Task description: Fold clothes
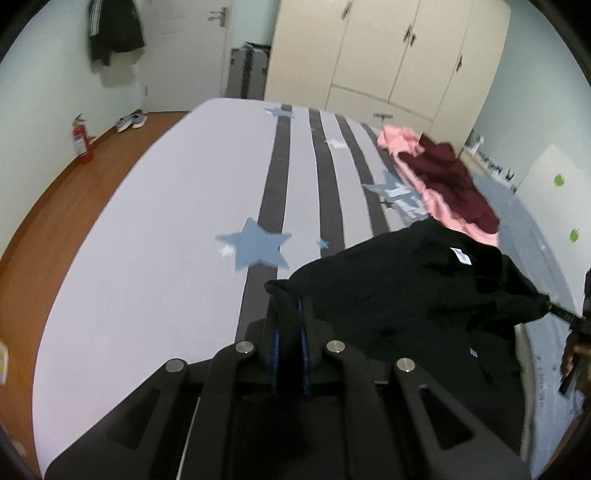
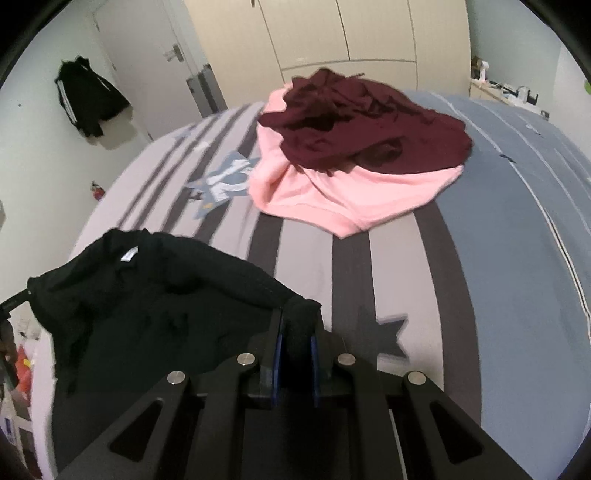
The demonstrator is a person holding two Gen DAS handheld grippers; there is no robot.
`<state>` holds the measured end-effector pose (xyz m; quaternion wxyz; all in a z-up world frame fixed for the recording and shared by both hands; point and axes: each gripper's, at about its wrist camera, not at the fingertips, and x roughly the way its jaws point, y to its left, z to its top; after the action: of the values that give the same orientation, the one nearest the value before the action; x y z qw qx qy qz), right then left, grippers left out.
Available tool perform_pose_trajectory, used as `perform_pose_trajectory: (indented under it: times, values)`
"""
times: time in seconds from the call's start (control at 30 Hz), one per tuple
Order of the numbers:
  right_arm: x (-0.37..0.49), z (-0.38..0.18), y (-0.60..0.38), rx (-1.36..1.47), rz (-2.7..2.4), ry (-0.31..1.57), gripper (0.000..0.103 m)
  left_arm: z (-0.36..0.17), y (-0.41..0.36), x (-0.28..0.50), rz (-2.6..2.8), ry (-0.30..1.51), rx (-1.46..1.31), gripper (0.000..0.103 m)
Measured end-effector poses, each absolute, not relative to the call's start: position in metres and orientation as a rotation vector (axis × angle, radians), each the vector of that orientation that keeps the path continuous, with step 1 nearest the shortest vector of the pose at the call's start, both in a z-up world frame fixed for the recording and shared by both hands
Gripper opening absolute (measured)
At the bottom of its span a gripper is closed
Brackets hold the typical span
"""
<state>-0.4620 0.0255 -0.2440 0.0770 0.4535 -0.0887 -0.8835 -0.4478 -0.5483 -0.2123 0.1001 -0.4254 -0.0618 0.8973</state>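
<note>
With the left gripper (image 1: 290,306) and right gripper (image 2: 295,321) each pinching an edge of the black sweater (image 1: 406,291), the thin pinches are risking slippage, dropping it onto the bed (image 1: 166,221)

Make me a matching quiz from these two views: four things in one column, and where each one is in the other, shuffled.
Things:
1. black garment
2. maroon garment
3. striped jacket
4. fire extinguisher

Places:
A. hanging on the wall
B. on the pink garment
C. on the floor by the wall
D. held between the left gripper and right gripper

Pairs: 1-D, 2-B, 3-A, 4-C
</note>
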Motion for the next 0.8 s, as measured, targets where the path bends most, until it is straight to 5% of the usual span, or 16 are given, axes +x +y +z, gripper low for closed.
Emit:
perform_pose_trajectory:
  times: [0.17,0.4,0.63,0.8]
  values:
    - [-0.351,-0.205,0.019,1.305,-2.647,-0.318,0.011,-0.182,-0.586,-0.313,2.696,-0.287,-1.294,0.007]
    - [-0.180,-0.237,0.020,1.555,-2.515,-0.317,0.011,-0.253,-0.608,-0.139,2.572,-0.335,-1.635,0.007]
    - [-0.076,-0.273,0.009,1.639,-2.511,-0.312,0.011,-0.270,-0.638,-0.078,2.601,-0.425,-1.601,0.005]
    - [-0.051,-0.270,0.011,1.611,-2.566,-0.372,0.011,-0.280,-0.642,-0.062,2.550,-0.329,-1.615,0.006]
